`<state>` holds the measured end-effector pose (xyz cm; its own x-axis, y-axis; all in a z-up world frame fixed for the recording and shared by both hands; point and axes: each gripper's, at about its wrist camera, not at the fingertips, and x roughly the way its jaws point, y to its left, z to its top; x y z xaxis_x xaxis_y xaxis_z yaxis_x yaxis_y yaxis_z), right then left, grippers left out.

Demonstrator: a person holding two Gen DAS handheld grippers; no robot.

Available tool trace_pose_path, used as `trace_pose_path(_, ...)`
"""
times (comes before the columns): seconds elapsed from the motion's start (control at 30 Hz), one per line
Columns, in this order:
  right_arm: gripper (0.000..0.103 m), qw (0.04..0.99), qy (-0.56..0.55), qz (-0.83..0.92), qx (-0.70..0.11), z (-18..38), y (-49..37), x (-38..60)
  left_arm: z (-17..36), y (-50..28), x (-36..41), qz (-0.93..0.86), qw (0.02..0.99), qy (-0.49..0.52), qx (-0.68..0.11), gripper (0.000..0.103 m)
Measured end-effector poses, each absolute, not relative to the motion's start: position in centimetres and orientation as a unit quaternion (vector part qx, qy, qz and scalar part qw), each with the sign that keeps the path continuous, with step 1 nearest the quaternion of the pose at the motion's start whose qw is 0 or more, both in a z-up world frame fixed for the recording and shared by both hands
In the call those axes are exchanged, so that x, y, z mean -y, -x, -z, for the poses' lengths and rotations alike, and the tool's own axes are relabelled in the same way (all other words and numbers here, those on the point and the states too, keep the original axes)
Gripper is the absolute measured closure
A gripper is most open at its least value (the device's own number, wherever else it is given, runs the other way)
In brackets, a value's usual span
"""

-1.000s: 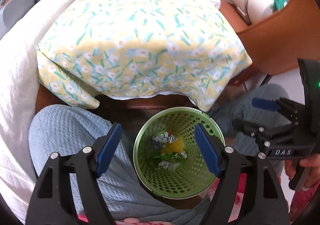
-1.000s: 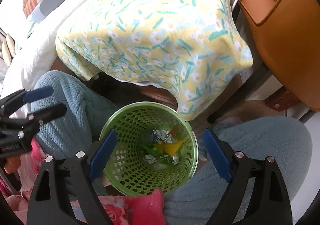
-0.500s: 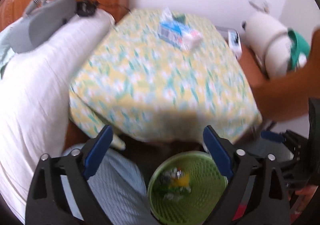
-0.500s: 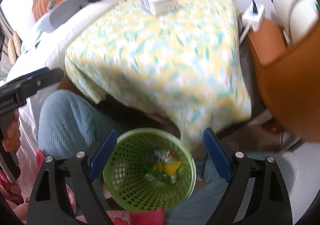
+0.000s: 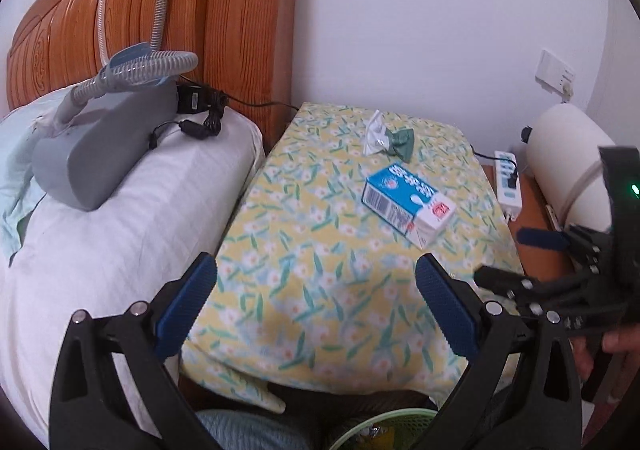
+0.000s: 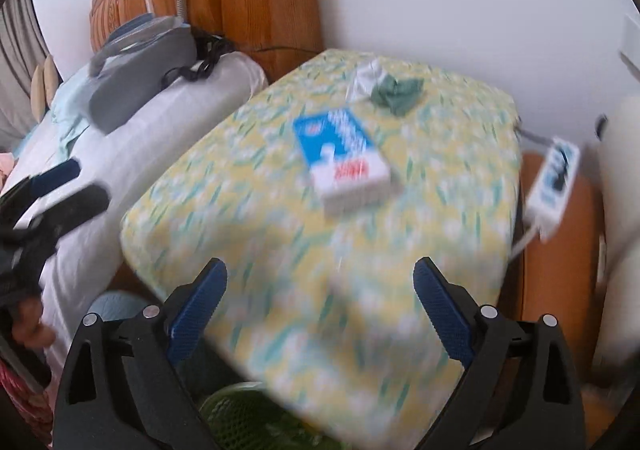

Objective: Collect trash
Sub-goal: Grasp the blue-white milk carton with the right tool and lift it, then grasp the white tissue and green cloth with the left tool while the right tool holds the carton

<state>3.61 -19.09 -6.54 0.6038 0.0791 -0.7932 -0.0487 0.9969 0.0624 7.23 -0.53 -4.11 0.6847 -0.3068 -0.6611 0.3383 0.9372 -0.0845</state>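
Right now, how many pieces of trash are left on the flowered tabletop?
3: a blue-and-white carton lying near the middle, and behind it, near the wall, a crumpled white wrapper touching a green wad. Nothing else shows, though the near edge is partly hidden.

- The blue-and-white carton (image 5: 408,205) on the desk carries white lettering on its blue face, too small and soft to read.
- One side panel of it shows a barcode, digits illegible.
- Its white end bears a red label, unreadable.
- In the right wrist view the carton's print is blurred.
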Motion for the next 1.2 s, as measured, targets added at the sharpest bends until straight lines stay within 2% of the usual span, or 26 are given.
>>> trace_pose_path(0.27, 0.009, 0.869, -0.002, -0.049, -0.493, 8.6, -13.8, 20.0, 5.4, -11.9, 1.8, 0.190, 0.909, -0.017, -0.370, 0.008)
trace_pose_path(0.57, 0.009, 0.853, 0.034, -0.067, -0.517, 11.4, -17.0, 18.9, 10.1, -15.5, 1.9, 0.201, 0.894, 0.010, -0.401, 0.008)
trace_pose_path(0.7, 0.023, 0.847, 0.052, -0.069, -0.524, 11.9, -17.3, 18.6, 10.8, -16.1, 1.7, 0.196, 0.892, 0.013, -0.408, 0.008)
trace_pose_path(0.77, 0.025, 0.848, 0.052, -0.069, -0.523, 11.9, -17.3, 18.6, 10.6, -16.4, 1.7, 0.196, 0.893, 0.012, -0.405, 0.008)
trace_pose_path(0.83, 0.033, 0.848, 0.050, -0.069, -0.523, 11.9, -17.4, 18.6, 10.3, -16.5, 1.9, 0.197, 0.894, 0.008, -0.402, 0.008)
trace_pose_path(1.2, 0.036, 0.877, -0.031, -0.025, -0.478, 10.5, -14.8, 22.0, 7.6, -19.9, 6.2, 0.252, 0.889, -0.050, -0.378, 0.008)
